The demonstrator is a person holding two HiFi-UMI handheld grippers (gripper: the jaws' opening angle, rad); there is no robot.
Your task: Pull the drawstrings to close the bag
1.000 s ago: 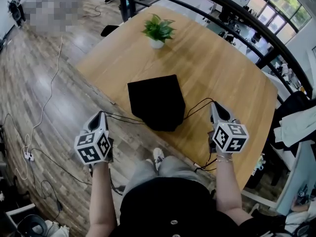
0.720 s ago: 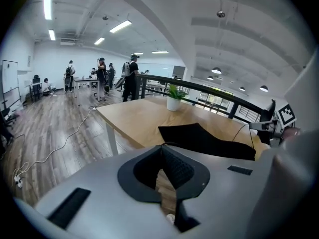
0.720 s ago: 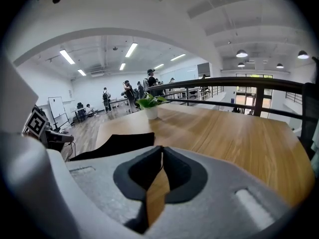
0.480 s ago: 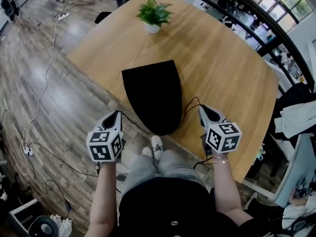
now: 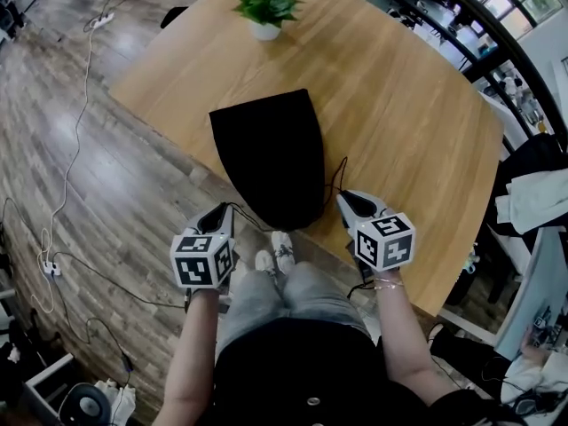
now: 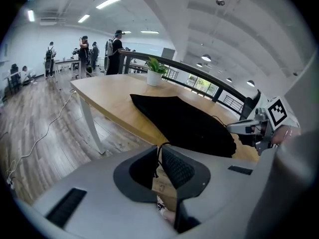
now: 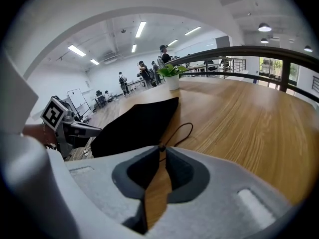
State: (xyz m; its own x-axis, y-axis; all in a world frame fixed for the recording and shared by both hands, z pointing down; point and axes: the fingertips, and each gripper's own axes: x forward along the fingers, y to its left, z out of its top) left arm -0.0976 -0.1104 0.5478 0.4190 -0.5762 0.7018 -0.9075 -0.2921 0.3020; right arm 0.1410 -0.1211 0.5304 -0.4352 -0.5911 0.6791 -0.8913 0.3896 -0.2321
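A black drawstring bag [image 5: 271,153] lies on the wooden table [image 5: 399,122], its gathered near end at the table's front edge. My left gripper [image 5: 224,213] hovers off the edge, left of that end, shut on the left black drawstring [image 6: 159,151], which runs back to the bag [image 6: 184,123]. My right gripper [image 5: 344,199] sits right of the bag's end. Its jaws have just been opening, with a narrow gap, and the right drawstring's knot [image 7: 161,147] is still pinched at their tips. That cord lies in a slack loop [image 7: 182,132] beside the bag [image 7: 134,126].
A potted plant [image 5: 264,7] stands at the table's far side. Cables [image 5: 75,140] trail over the wood floor on the left. A dark railing [image 5: 497,56] curves behind the table. Several people [image 6: 112,54] stand far off. My shoes [image 5: 275,257] are under the table edge.
Both grippers have come down and inward toward the bag's near end. The bag's mouth has drawn from wide to narrow and rounded. The right cord has gone slack.
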